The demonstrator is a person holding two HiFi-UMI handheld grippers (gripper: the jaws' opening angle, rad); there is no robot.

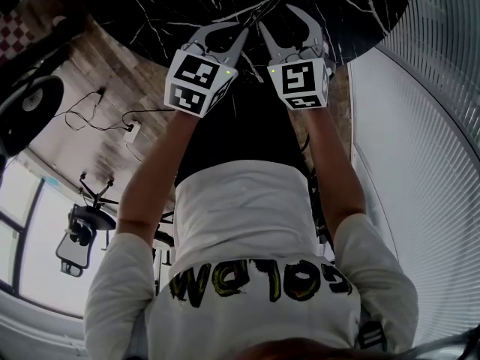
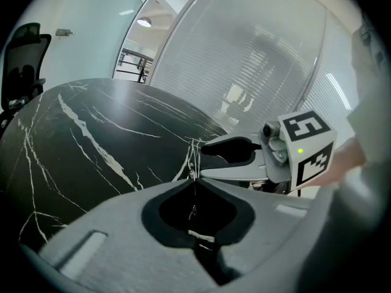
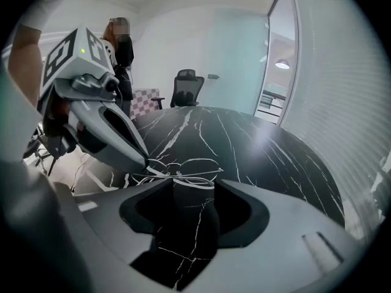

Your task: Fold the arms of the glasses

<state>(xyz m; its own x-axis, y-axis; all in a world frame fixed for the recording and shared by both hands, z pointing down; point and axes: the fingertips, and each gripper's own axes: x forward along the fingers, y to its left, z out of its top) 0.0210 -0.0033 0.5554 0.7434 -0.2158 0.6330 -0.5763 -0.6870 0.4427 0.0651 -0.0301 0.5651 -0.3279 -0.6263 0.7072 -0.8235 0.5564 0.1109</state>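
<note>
Black stone with white veins makes up the round worktop (image 1: 150,13), which fills the far side of the scene and curves off toward a ribbed glass wall (image 1: 435,126). A person in a white shirt (image 1: 247,216) leans over its edge with both arms stretched out, a tool in each hand. Behind the worktop stands a dark office chair (image 3: 186,87), and another person (image 3: 122,57) waits near the back wall.

The left gripper (image 1: 245,30) and the right gripper (image 1: 276,16) meet tip to tip over the stone, their marker cubes side by side. Between the two tips are the glasses (image 3: 183,171), a thin wire frame low over the worktop; I can't tell whether they touch it.

From where the left gripper (image 2: 194,179) points, its tongs are pressed together on a thin wire of the glasses (image 2: 193,157), which runs straight up out of the tips. The right gripper (image 3: 194,185) has its tongs apart, with the frame lying across the gap just at the tips and bare stone showing between them. The left gripper's tip (image 3: 146,162) touches the frame's left end.
</note>
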